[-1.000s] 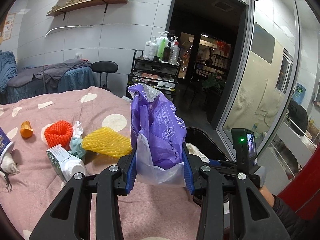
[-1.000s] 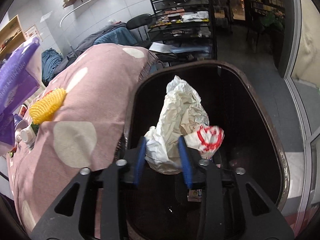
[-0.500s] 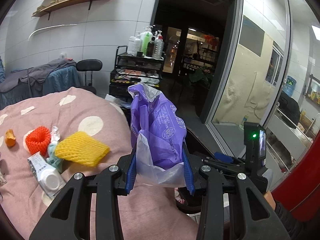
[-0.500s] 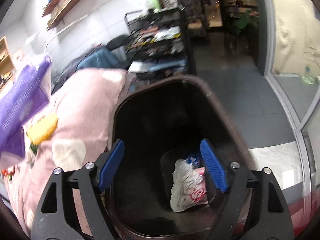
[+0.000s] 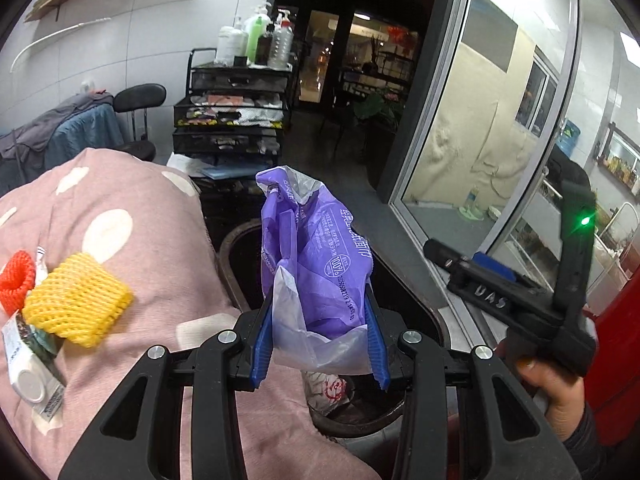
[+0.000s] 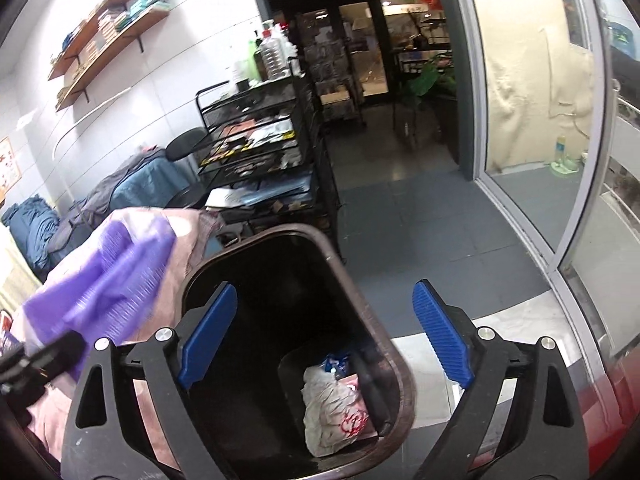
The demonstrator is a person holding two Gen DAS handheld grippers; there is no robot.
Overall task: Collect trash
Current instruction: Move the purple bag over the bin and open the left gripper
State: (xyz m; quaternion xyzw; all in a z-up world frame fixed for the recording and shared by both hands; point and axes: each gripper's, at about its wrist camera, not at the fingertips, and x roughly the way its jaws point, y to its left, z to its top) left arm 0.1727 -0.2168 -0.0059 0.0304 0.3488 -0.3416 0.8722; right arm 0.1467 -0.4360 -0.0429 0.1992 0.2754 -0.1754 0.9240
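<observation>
Left hand-held gripper (image 5: 318, 344) clamped on crumpled purple plastic bag (image 5: 316, 256), held above near rim of dark brown trash bin (image 6: 394, 364). Right hand-held gripper (image 6: 324, 336) spread wide, empty, over bin mouth; white crumpled wrapper (image 6: 334, 412) lying inside. For clean drop: bag centred over opening, clear of pink polka-dot bed cover (image 5: 132, 200), then released.
</observation>
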